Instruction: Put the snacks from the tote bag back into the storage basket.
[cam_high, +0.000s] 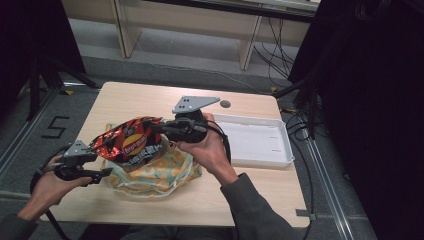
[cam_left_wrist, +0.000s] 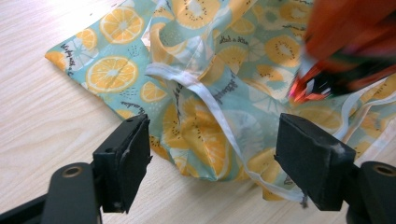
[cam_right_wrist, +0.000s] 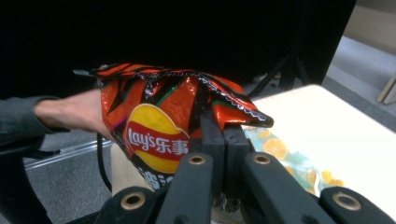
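Black jaws of the right gripper (cam_right_wrist: 224, 140) are pinched on the crimped edge of the chip bag (cam_right_wrist: 159, 121), held up over the fruit-print cloth bag (cam_high: 150, 172). It looks light, crinkly and slippery, so I'd grip the seal, not the puffy middle. Left gripper (cam_left_wrist: 215, 158) is spread wide above the cloth's white-trimmed opening, which its own view shows close up.

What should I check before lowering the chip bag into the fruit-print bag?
1. Right gripper shut on chip bag: ok.
2. Left gripper open, fingers either side of the fruit-print bag rim: ok.
3. Rim clamped for holding the mouth open: not ok.
4. Chip bag above the fruit-print bag: ok.
5. Mouth wide enough: cannot tell.
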